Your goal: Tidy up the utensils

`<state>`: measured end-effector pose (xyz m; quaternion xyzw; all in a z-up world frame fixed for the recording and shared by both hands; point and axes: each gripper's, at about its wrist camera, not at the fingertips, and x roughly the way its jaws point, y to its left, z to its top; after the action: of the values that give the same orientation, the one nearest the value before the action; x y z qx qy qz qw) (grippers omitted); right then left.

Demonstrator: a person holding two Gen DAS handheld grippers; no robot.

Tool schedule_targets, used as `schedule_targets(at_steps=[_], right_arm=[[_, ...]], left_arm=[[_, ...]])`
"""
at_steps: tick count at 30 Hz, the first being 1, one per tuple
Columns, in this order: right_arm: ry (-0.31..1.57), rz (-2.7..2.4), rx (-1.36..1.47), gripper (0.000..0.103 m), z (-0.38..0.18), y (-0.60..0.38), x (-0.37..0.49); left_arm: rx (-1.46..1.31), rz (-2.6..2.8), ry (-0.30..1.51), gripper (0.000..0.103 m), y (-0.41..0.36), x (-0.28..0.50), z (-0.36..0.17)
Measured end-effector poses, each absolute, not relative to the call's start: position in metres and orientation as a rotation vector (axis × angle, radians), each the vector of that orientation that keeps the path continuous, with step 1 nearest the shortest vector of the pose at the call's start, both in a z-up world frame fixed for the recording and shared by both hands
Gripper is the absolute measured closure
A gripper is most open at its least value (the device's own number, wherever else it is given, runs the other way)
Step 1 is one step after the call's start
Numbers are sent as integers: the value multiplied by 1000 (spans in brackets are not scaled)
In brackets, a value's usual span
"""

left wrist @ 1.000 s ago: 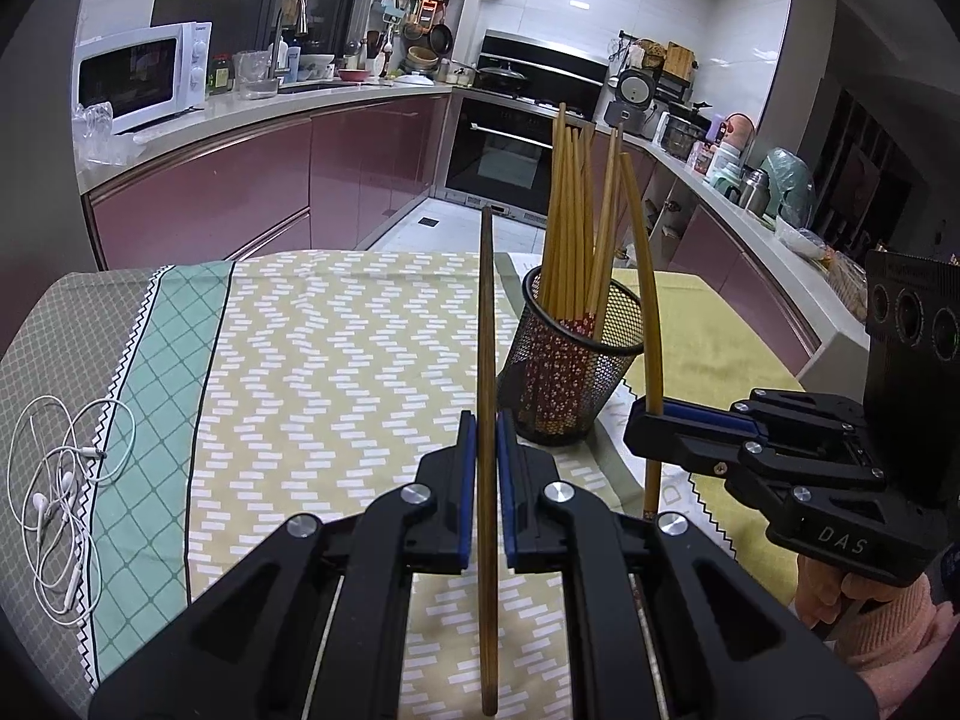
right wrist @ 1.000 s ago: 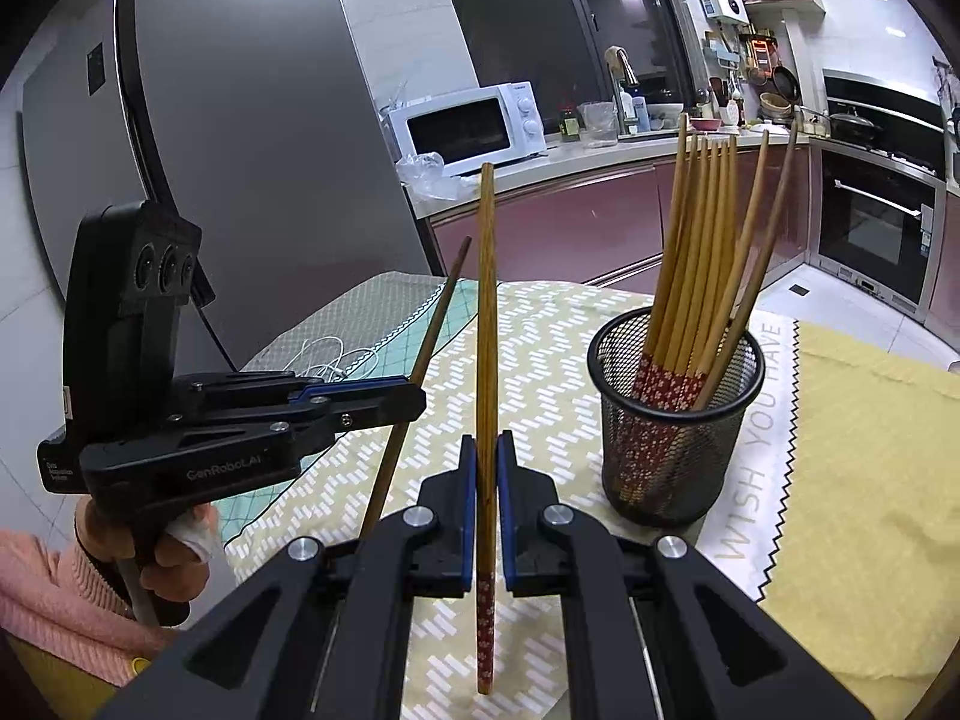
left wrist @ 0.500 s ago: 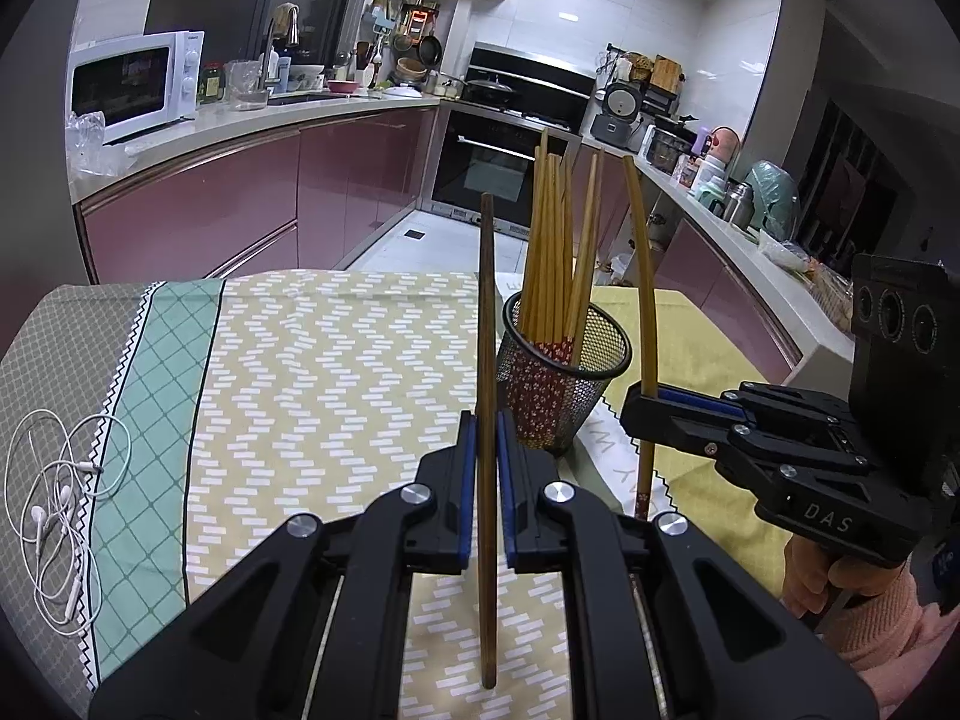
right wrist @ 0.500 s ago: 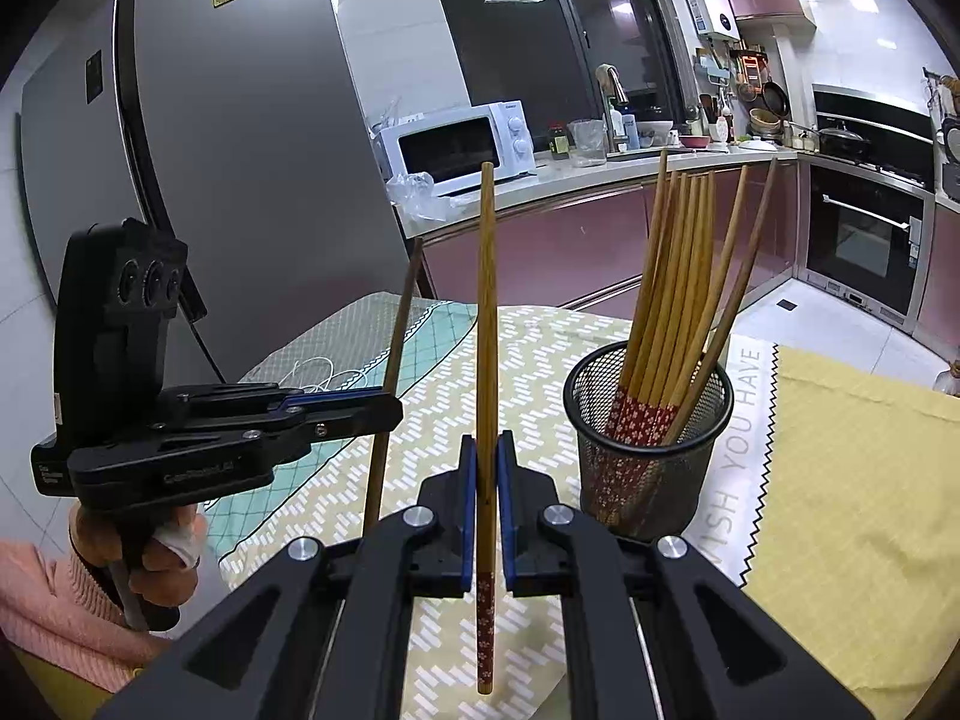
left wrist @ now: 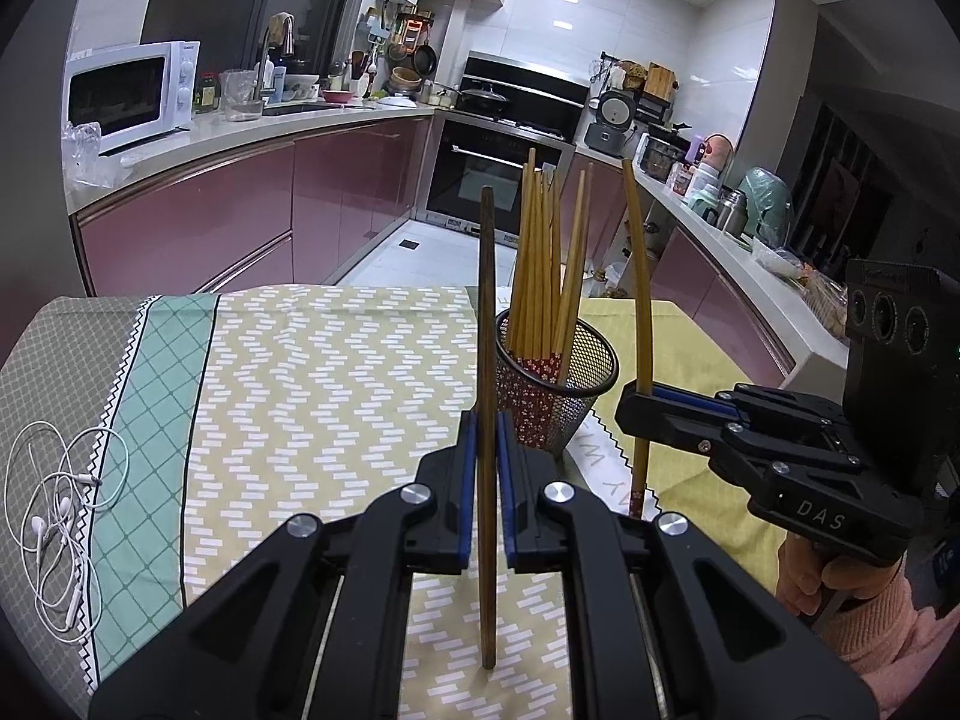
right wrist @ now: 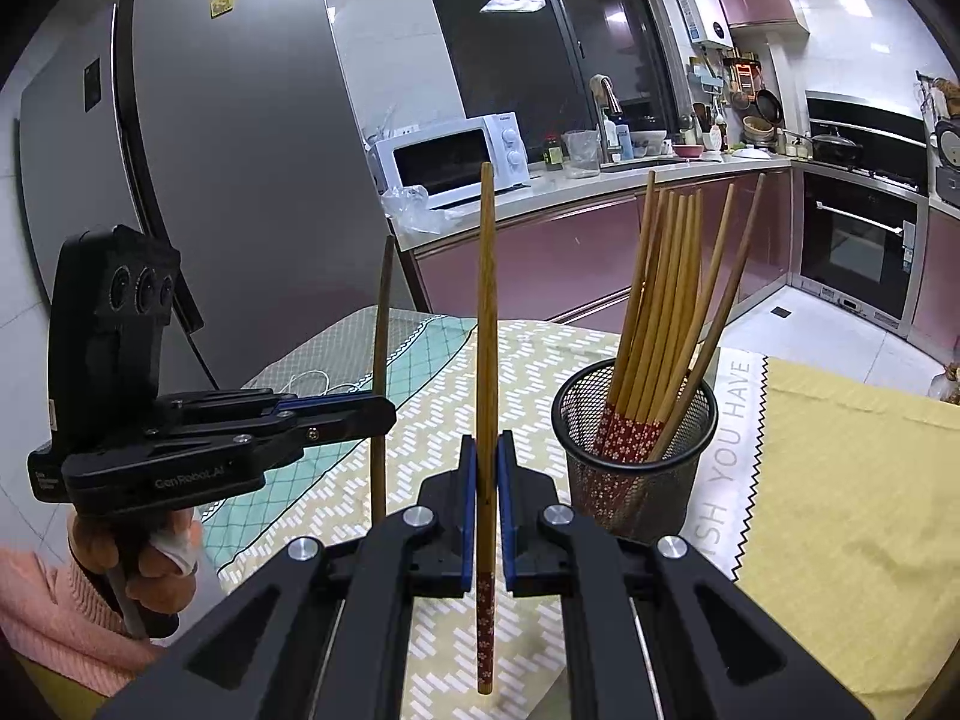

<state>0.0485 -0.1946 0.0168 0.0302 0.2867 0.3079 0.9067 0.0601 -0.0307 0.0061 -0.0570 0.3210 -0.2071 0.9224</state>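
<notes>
A black mesh cup (left wrist: 567, 396) stands on the table and holds several wooden chopsticks (left wrist: 543, 252) with red flowered ends; it also shows in the right wrist view (right wrist: 636, 474). My left gripper (left wrist: 487, 438) is shut on a darker plain chopstick (left wrist: 487, 330), held upright, left of the cup. My right gripper (right wrist: 487, 456) is shut on a chopstick with a red flowered end (right wrist: 487, 330), held upright above the table. In the left wrist view the right gripper (left wrist: 639, 414) is just right of the cup. In the right wrist view the left gripper (right wrist: 378, 414) is at left.
The table has a patterned cloth (left wrist: 312, 360) and a yellow cloth (right wrist: 840, 480). White earphones (left wrist: 54, 516) lie at its left edge. Behind are pink kitchen cabinets, a white microwave (left wrist: 132, 93), an oven (left wrist: 498, 174) and a grey fridge (right wrist: 240, 150).
Both grippers have drawn back and up from the cup, which looks smaller and lower in both views. Each still holds its chopstick upright.
</notes>
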Motion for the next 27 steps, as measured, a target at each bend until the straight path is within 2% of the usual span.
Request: schedule_targets(at_steps=[27], right_arm=[[559,608,71,97,28,-206,55]], left_arm=[[-116,-442,634,96,-39,66,19]])
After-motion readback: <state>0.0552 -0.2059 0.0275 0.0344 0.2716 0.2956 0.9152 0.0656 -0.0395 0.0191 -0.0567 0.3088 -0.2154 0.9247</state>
